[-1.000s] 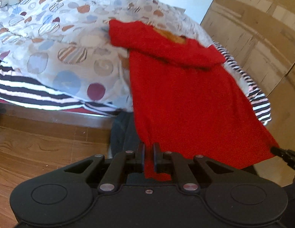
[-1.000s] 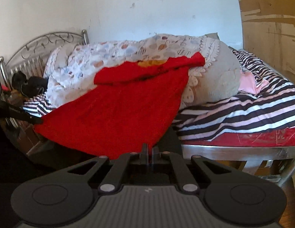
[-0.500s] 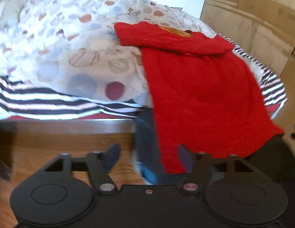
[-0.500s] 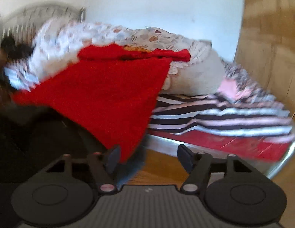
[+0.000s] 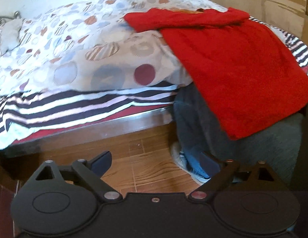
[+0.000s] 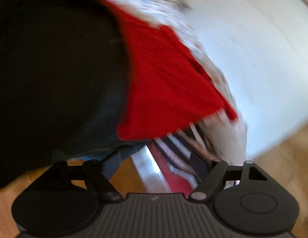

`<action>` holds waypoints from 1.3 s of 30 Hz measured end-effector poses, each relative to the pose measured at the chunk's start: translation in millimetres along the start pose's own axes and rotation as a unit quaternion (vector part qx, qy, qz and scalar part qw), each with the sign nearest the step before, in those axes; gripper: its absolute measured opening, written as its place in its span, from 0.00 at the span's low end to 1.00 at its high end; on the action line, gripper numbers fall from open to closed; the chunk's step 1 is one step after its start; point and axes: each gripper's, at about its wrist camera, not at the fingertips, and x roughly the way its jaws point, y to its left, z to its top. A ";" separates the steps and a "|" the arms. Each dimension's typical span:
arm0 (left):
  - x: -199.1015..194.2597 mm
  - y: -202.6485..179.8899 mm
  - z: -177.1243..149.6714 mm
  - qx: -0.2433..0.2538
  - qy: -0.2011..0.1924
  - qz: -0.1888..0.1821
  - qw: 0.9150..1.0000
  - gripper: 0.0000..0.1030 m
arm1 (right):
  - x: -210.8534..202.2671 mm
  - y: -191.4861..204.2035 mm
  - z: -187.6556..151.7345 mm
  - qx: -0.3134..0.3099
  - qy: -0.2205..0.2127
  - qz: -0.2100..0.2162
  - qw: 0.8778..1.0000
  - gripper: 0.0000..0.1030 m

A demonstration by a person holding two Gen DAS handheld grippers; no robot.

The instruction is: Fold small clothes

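Red fleece-like cloth [image 5: 239,63], the garment to be folded, lies draped over the foot end of the bed [image 5: 78,103]. Its upper part is turned back into a thick folded band across the top of the spotted quilt [image 5: 78,45]; a sliver of orange fabric [image 5: 185,10] shows at that fold. Below the band the cloth falls as one flat, unwrinkled panel past the quilt's edge and comes to rest on the dark-trousered leg of the person [image 5: 203,123] beside the bed, its lower hem hanging free. No print or fastening can be made out on it.

Beneath the quilt, a striped sheet [image 5: 74,103] in black, white and pale pink covers the mattress, and wooden flooring [image 5: 146,170] lies below the bed frame.

Left gripper [image 5: 156,160]: fingers spread wide, having just opened further, with only floor and the person's shoe [image 5: 179,158] seen between them; it sits below and clear of the cloth.

Right gripper [image 6: 154,162]: fingers likewise spread apart, nothing between them. This view is rolled and heavily blurred; the red cloth [image 6: 166,83] appears above the gripper, against the person's dark clothing, with the bed's metal rail [image 6: 150,170] near the fingers.

No containers are visible.
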 end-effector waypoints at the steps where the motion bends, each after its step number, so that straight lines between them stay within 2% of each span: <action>1: -0.5 2.1 -1.7 -0.004 0.000 0.001 1.000 0.93 | 0.2 6.1 1.5 -0.021 -0.012 -0.009 1.000 0.73; 3: -2.3 3.5 -4.9 -0.006 -0.005 0.004 1.000 0.94 | 0.6 15.5 4.8 -0.058 -0.034 -0.032 0.997 0.71; 5: -4.5 1.9 -7.1 0.000 -0.012 0.003 1.000 0.95 | -0.8 18.1 8.2 -0.073 -0.048 -0.043 0.995 0.51; 7: -5.6 -0.4 -8.1 0.014 -0.020 -0.002 1.000 0.97 | -3.1 17.6 12.4 -0.082 -0.057 -0.044 0.994 0.23; 10: -6.5 -8.4 -6.3 0.038 -0.030 -0.018 0.999 0.98 | -7.3 9.5 17.9 -0.072 -0.065 -0.028 0.995 0.13; 13: -9.5 -21.1 -3.5 0.090 -0.054 -0.026 0.994 0.99 | -12.2 -8.9 24.8 -0.026 -0.062 -0.004 0.998 0.11; 15: -9.1 -31.9 -4.0 0.146 -0.065 -0.022 0.987 0.99 | -15.2 -21.9 28.8 0.005 -0.059 -0.002 0.998 0.10; 17: -7.1 -44.3 -9.0 0.223 -0.076 -0.008 0.972 0.99 | -18.9 -29.1 32.9 0.019 -0.059 -0.009 0.998 0.09; 18: -6.7 -51.6 -13.8 0.266 -0.089 0.002 0.960 0.99 | -19.3 -31.9 34.2 0.024 -0.059 -0.011 0.998 0.09; 19: -5.6 -59.4 -19.8 0.317 -0.106 0.010 0.943 0.99 | -18.0 -32.9 37.5 0.027 -0.058 -0.012 0.998 0.09; 21: -2.8 -69.0 -26.8 0.377 -0.134 0.020 0.916 0.98 | -18.1 -35.0 39.5 0.032 -0.056 -0.012 0.998 0.09; 24: 1.1 -75.6 -29.0 0.431 -0.175 0.021 0.885 0.98 | -16.8 -32.4 40.7 0.030 -0.053 -0.010 0.998 0.09; 27: 5.9 -76.9 -32.8 0.492 -0.219 0.045 0.841 0.92 | -16.1 -30.5 42.1 0.030 -0.049 -0.007 0.998 0.09; 29: 10.2 -78.6 -37.2 0.541 -0.239 0.048 0.805 0.88 | -17.1 -33.2 47.5 0.031 -0.047 -0.006 0.998 0.09; 31: 15.7 -82.0 -47.9 0.604 -0.264 0.054 0.750 0.85 | -13.8 -35.6 48.1 0.033 -0.045 -0.006 0.998 0.09; 33: 20.2 -82.8 -58.7 0.648 -0.285 0.062 0.703 0.80 | -12.6 -36.5 50.1 0.035 -0.044 -0.005 0.998 0.09; 34: 22.4 -81.4 -62.6 0.664 -0.293 0.064 0.685 0.78 | -12.6 -35.7 50.7 0.036 -0.045 -0.005 0.998 0.09; 35: 24.3 -79.1 -65.2 0.674 -0.297 0.065 0.673 0.73 | -10.7 -36.7 51.6 0.036 -0.046 -0.005 0.998 0.09; 37: 27.4 -75.1 -67.0 0.691 -0.294 0.059 0.657 0.59 | -10.2 -35.3 51.6 0.036 -0.048 -0.006 0.998 0.08; 39: 29.3 -73.6 -72.2 0.710 -0.290 0.053 0.639 0.39 | -13.7 -34.5 50.1 0.034 -0.050 -0.004 0.998 0.08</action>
